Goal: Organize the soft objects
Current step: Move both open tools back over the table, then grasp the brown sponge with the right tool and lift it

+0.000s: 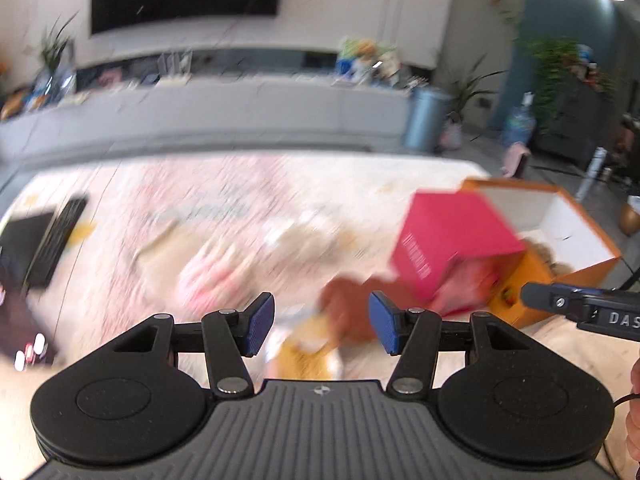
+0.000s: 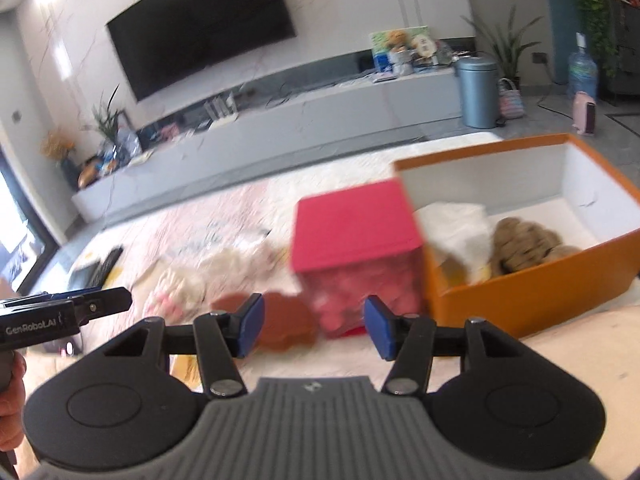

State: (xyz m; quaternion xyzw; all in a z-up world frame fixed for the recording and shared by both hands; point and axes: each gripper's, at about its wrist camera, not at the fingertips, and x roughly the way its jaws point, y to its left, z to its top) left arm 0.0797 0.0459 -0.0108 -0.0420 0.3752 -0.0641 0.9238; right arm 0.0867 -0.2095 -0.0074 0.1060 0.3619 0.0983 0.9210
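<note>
Plush toys (image 2: pixel 524 246): some in orange box (image 2: pixel 532 300); several left on blanket (image 2: pixel 240 216). L gripper (image 1: pixel 321 326), R gripper (image 2: pixel 312 328): fingers apart, empty.

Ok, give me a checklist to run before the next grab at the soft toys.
1. Left hand-held gripper open and holding nothing: ok.
2. Right hand-held gripper open and holding nothing: ok.
3. Orange box open on top with room left inside: ok.
4. Brown plush lies in front of both grippers, out of the box: ok.
5. Pink box stands against the orange box, beside the plush: not ok.
6. Pictures sharp enough to aim: not ok.
</note>
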